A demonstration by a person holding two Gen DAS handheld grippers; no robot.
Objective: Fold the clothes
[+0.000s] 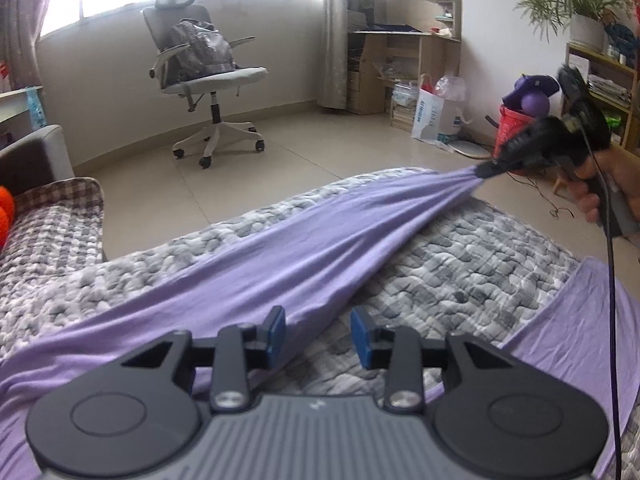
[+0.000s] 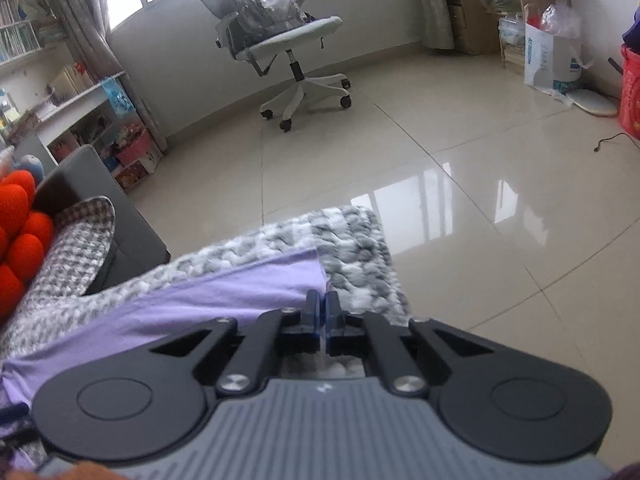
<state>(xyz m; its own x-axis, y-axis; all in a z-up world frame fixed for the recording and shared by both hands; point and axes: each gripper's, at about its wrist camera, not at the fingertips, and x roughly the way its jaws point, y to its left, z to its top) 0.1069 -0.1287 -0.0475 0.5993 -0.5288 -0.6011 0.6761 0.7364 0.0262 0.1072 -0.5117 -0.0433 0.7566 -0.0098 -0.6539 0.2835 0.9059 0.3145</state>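
Note:
A lilac garment (image 1: 304,248) lies stretched across a grey-and-white quilted cover (image 1: 460,272). My left gripper (image 1: 318,336) is open, its blue pads just above the garment's near edge, holding nothing. My right gripper (image 1: 486,170) is shut on the garment's far corner and pulls it taut above the cover. In the right wrist view the right gripper (image 2: 323,312) is shut with lilac cloth (image 2: 224,304) pinched between its pads, over the cover's corner (image 2: 360,264).
A white office chair (image 1: 204,80) with a backpack stands on the tiled floor (image 1: 320,140). A checkered cushion (image 1: 52,220) and orange plush (image 2: 20,232) lie at left. A red basket (image 1: 512,128), bags and shelves stand at right.

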